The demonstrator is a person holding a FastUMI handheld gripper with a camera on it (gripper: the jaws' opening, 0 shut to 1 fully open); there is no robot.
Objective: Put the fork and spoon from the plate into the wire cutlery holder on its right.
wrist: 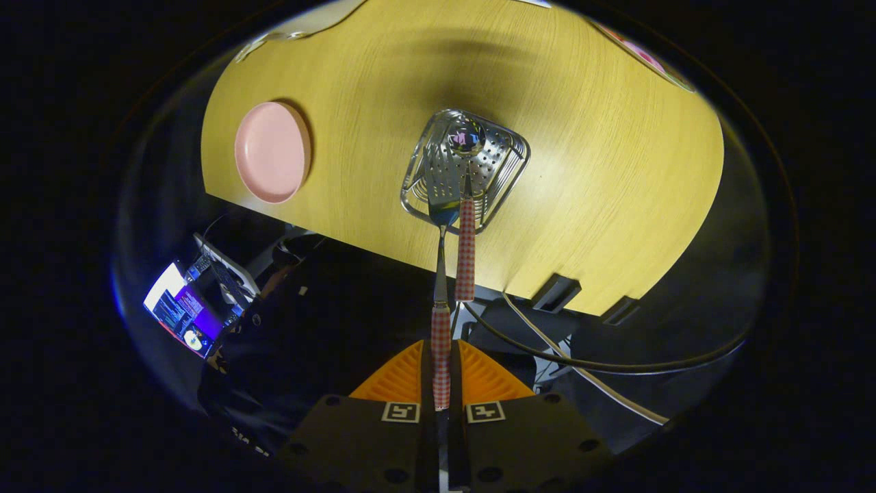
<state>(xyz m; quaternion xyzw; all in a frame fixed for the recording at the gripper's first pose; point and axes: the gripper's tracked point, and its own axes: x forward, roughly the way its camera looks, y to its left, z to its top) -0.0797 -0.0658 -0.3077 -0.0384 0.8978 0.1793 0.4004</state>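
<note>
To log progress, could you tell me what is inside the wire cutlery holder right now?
The wire cutlery holder contains one checked-handled utensil standing upright, its head hiding the base. The second utensil, clamped in the gripper jaws, hangs above it.

Lab booth: cables (547, 335), lit screen (179, 309)

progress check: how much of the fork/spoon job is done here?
Done: the pink plate is bare, and one checked-handled utensil already stands in the wire cutlery holder. In hand: the claw is shut on the second utensil, its head hanging over the holder's near rim. Left: lower it in and let go.
</note>
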